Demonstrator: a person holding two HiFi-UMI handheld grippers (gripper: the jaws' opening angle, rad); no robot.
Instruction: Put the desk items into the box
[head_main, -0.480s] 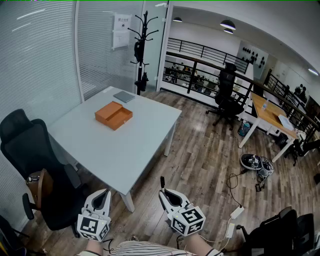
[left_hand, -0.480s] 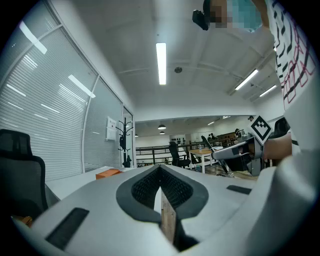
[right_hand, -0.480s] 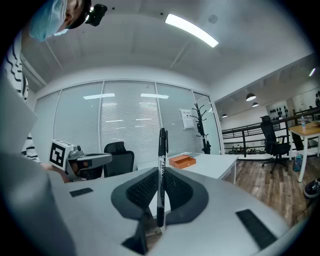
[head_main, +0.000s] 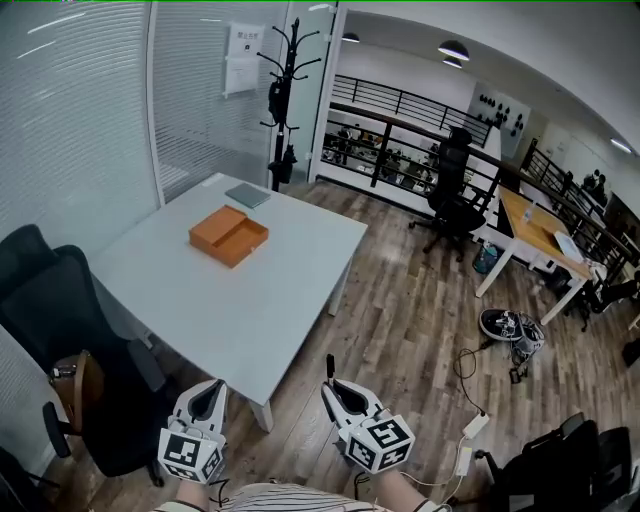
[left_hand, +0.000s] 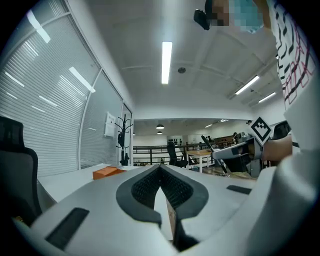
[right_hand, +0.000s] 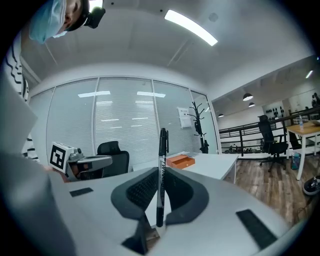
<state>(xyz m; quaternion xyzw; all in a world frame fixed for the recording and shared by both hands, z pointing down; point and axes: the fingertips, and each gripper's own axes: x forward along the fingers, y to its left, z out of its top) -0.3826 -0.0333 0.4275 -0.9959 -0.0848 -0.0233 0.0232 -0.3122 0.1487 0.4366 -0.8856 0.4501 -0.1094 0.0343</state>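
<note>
Pen (right_hand: 162, 145) upright — cap up — pinched in right tongs (right_hand: 160, 175); left tongs (left_hand: 160, 171) closed, empty

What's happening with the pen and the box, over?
Right gripper shut on black pen, upright. Left gripper shut, empty. Orange box open on table, well ahead. Path looks open.

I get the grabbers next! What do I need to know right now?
Left gripper: shut, nothing in it.
Right gripper: shut on a black pen, held upright.
The orange box lies open on the white table, with a grey flat item beyond it. Both grippers are off the table's near corner.
Done: pen in hand.
Left: carry the pen to the box and drop it in.
</note>
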